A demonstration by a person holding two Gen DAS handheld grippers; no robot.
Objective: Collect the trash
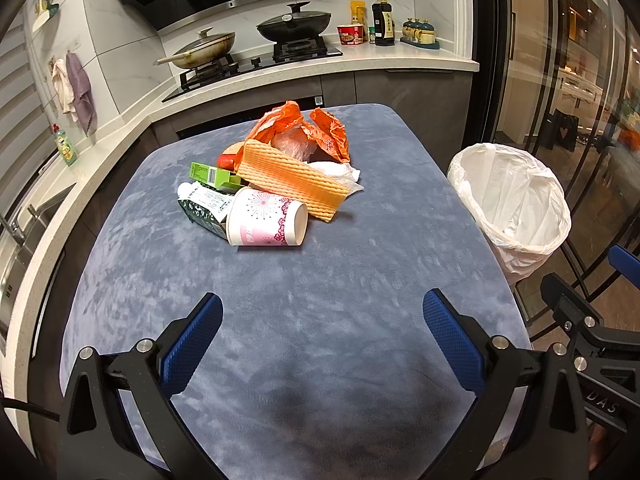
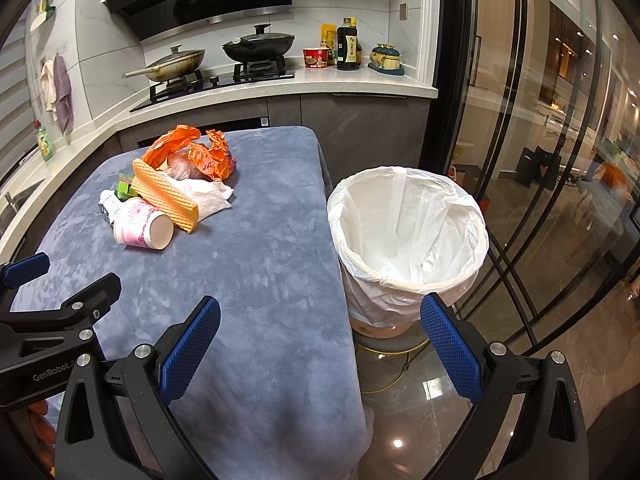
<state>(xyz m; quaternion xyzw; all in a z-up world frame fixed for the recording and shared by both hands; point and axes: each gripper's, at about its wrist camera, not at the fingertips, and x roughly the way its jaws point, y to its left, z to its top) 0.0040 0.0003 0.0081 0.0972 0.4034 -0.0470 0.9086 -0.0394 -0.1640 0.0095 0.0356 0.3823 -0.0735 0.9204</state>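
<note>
A heap of trash lies at the far middle of the blue-grey table [image 1: 320, 280]: a pink paper cup [image 1: 266, 222] on its side, an orange wafer pack [image 1: 290, 180], a green box [image 1: 212, 174], a white tube [image 1: 204, 196], crumpled orange bags [image 1: 296, 128] and white tissue [image 1: 338, 172]. The same cup [image 2: 142, 226] and wafer pack [image 2: 164, 196] show in the right wrist view. A white-lined bin [image 2: 408, 240] stands right of the table. My left gripper [image 1: 322, 316] hangs open over the near table. My right gripper [image 2: 320, 320] is open over the table's right edge, empty.
Behind the table runs a kitchen counter [image 1: 400, 62] with a hob, two lidded pans [image 1: 294, 24] and bottles. A sink [image 1: 24, 232] lies at the left. Glass doors [image 2: 540, 160] stand on the right, past the bin [image 1: 510, 204]. Glossy floor shows below the bin.
</note>
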